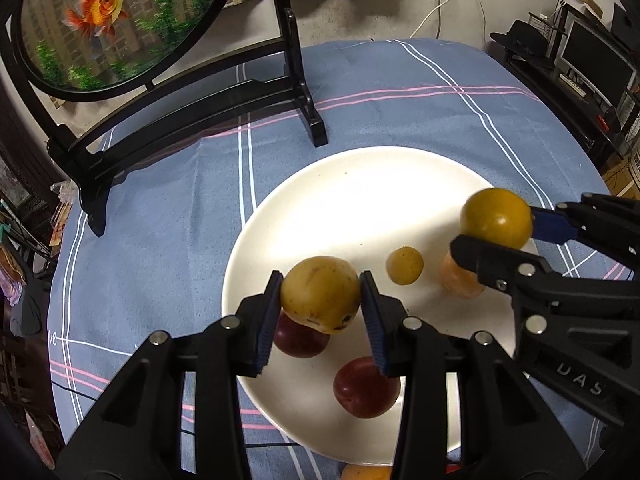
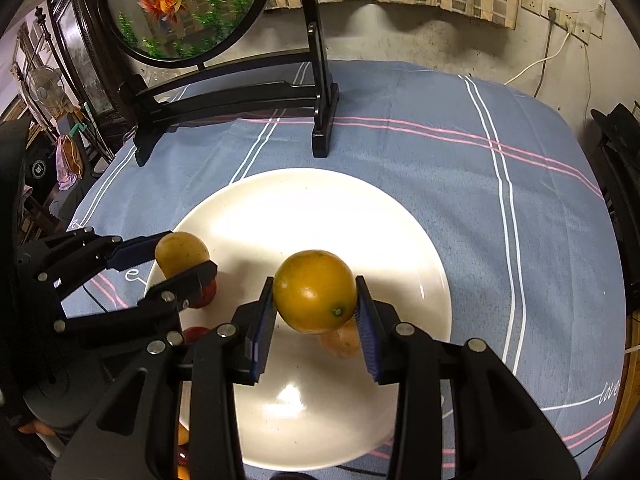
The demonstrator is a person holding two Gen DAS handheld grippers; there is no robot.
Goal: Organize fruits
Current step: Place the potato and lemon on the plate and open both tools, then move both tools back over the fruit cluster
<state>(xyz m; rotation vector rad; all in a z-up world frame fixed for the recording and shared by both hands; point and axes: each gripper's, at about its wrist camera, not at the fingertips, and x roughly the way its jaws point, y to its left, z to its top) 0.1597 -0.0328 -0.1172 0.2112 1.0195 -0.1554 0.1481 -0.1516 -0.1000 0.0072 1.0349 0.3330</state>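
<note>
**A:** Fruit sits in both of your grippers, and both hang over the round white ceramic plate [image 1: 352,184]. Your left gripper [image 1: 321,294] has its fingers narrowed onto a pale yellow, brown-speckled round fruit [image 1: 320,292], one blue pad pressed to each side. Your right gripper [image 2: 315,294] is clamped the same way on a glossy orange-yellow citrus fruit [image 2: 314,290].

**B:** So which way does each one have to go?

**A:** Straight down, by my reading. Directly beneath the speckled fruit lies a dark red plum [image 1: 298,340], so close in the left view that I cannot tell whether they touch. A second dark red plum [image 1: 366,386] lies nearer you on the plate, and a small mustard-yellow round fruit [image 1: 405,265] sits just right of your left fingers.

**B:** And under the right hand?

**A:** A pale peach-coloured fruit [image 2: 340,342] lies just below and behind the citrus. Let go there and the citrus probably lands on it and rolls.

**B:** Where is the free room?

**A:** The far half of the plate, toward the black wooden stand [image 2: 320,128] on the blue striped cloth [image 2: 420,152] covering the desk, is bare. Both hands are about equally near it. Neither fruit has a long axis to mind; both are close to round.
</note>
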